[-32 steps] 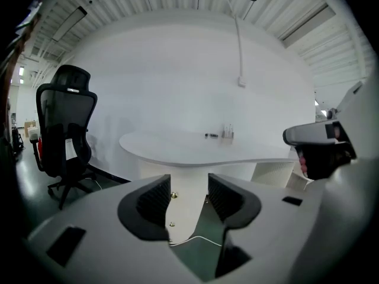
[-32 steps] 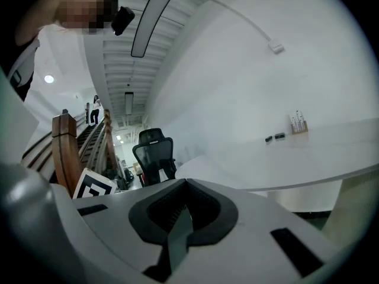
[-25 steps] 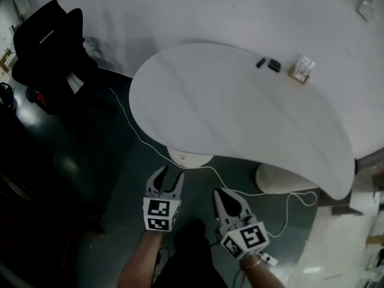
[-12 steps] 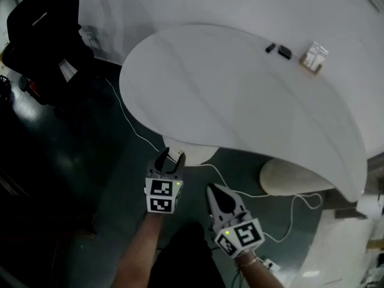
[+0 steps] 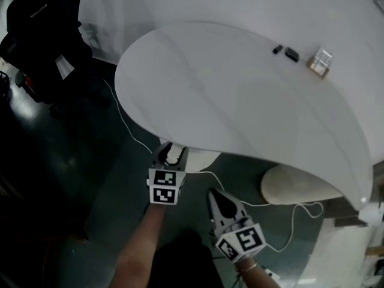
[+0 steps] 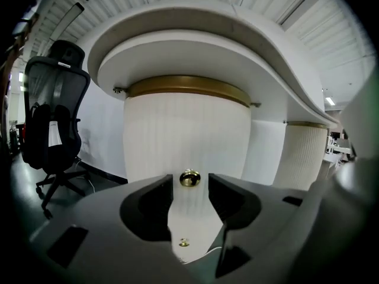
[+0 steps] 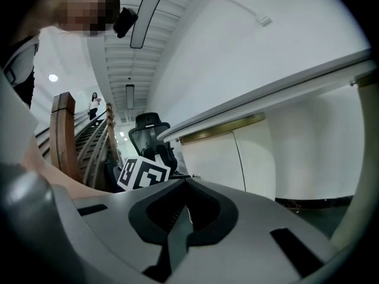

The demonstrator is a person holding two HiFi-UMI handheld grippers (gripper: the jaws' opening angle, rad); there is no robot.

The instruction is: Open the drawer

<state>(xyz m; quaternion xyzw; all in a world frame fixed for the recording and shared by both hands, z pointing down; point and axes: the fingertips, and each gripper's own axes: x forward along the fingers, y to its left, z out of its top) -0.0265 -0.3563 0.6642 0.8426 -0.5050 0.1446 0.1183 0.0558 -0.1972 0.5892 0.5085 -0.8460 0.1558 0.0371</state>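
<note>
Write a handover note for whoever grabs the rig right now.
Left gripper: open, fingers apart, aimed at the ribbed pedestal under the table. The upper brass knob sits in the gap at the tips, not clamped.
Right gripper: shut, empty, held back.
Done: lined up on the knob.
To do: close on the knob and pull. The pedestal front looks flush, with nothing open.

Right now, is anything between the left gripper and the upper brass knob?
Nothing: in the left gripper view, the left gripper has open jaws framing the upper brass knob, only ribbed pedestal behind.
</note>
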